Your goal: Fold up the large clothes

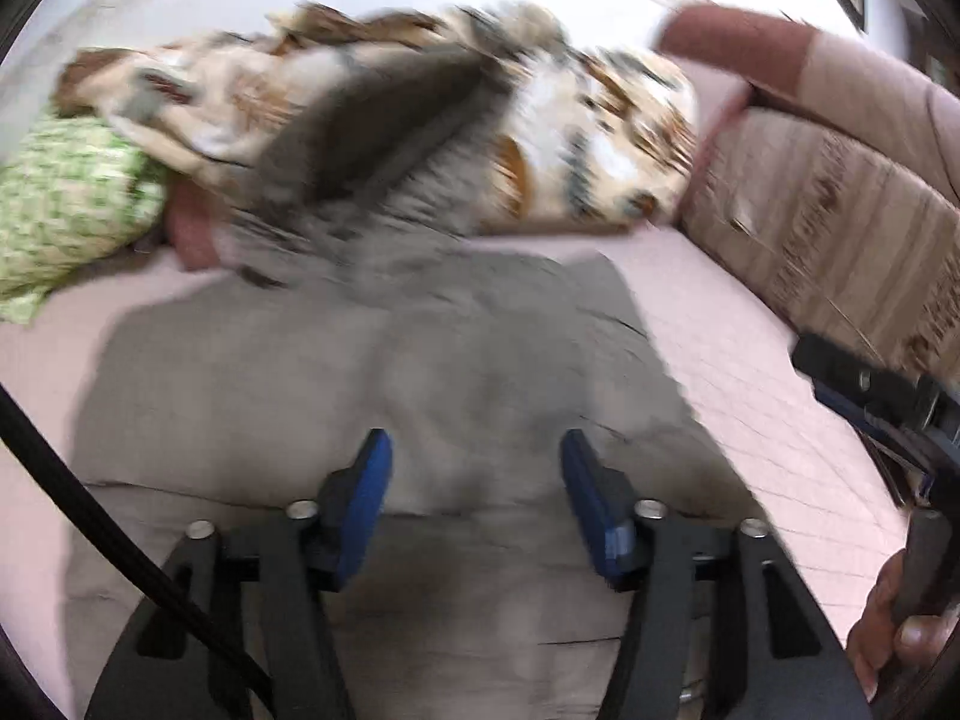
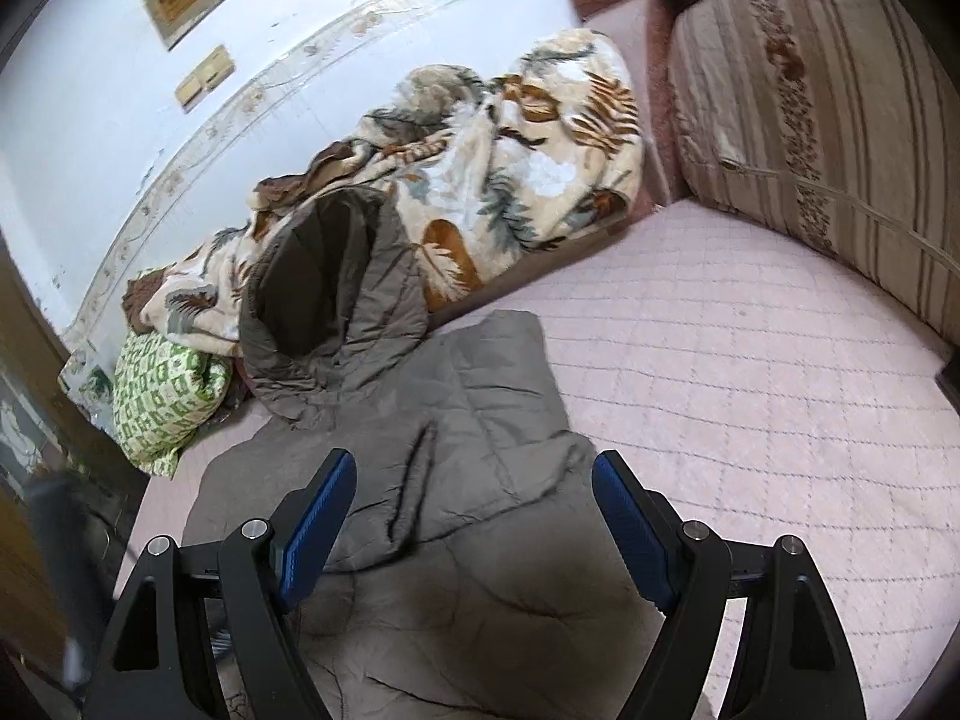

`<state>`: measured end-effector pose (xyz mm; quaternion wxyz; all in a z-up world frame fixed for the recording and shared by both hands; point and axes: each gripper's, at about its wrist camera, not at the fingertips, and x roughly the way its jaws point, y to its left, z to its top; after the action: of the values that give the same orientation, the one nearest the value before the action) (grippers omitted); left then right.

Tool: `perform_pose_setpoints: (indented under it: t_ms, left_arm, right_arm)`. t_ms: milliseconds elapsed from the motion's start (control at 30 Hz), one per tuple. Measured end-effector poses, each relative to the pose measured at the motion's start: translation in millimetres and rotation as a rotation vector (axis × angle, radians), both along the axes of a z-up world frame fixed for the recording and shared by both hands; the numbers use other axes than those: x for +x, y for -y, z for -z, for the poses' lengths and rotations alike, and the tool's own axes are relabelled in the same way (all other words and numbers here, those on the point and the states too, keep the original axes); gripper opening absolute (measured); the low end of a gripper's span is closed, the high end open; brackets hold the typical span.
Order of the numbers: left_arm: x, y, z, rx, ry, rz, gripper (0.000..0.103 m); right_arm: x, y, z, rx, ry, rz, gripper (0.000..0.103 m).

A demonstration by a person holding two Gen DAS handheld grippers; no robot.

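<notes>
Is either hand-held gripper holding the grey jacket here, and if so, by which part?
No. The left hand-held gripper and the right hand-held gripper are both open above the grey jacket, with nothing between their blue pads.

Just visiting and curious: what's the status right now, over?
Left gripper and right gripper: fingers open, empty. Grey hooded jacket on the quilted bed cover, not yet folded. Hood propped against the floral blanket.
</notes>
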<state>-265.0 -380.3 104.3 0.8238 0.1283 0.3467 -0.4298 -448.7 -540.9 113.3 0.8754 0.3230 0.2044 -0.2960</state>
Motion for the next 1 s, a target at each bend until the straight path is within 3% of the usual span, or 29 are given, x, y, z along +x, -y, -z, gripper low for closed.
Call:
perform_pose_setpoints:
  t_ms: [167, 333, 467, 633, 733, 867, 1000]
  left_arm:
    - [79, -55, -9, 0.049, 0.019, -0.224, 0.061]
    - [157, -93, 9, 0.119, -0.03, -0.387, 0.061]
    - [178, -90, 29, 0.165, -0.043, -0.38, 0.061]
    - [181, -78, 63, 0.245, -0.048, -0.361, 0.062]
    - [182, -79, 74, 0.24, -0.061, -0.358, 0.062]
    - [184, -80, 72, 0.232, -0.09, -0.359, 0.063]
    - [165, -94, 50, 0.175, -0.084, -0.346, 0.062]
  right_arm:
    - [38, -18, 4, -0.053, -0.038, -0.082, 0.077]
    - [83, -35, 18, -0.096, -0.117, -0.168, 0.071]
    - [112, -34, 34, -0.115, -0.183, -0.184, 0.071]
    - [139, -18, 69, -0.051, -0.289, -0.179, 0.071]
    - [149, -13, 91, -0.018, -0.363, -0.193, 0.071]
    - [153, -12, 95, -0.021, -0.4, -0.197, 0.073]
    - [144, -13, 86, -0.002, -0.361, -0.186, 0.073]
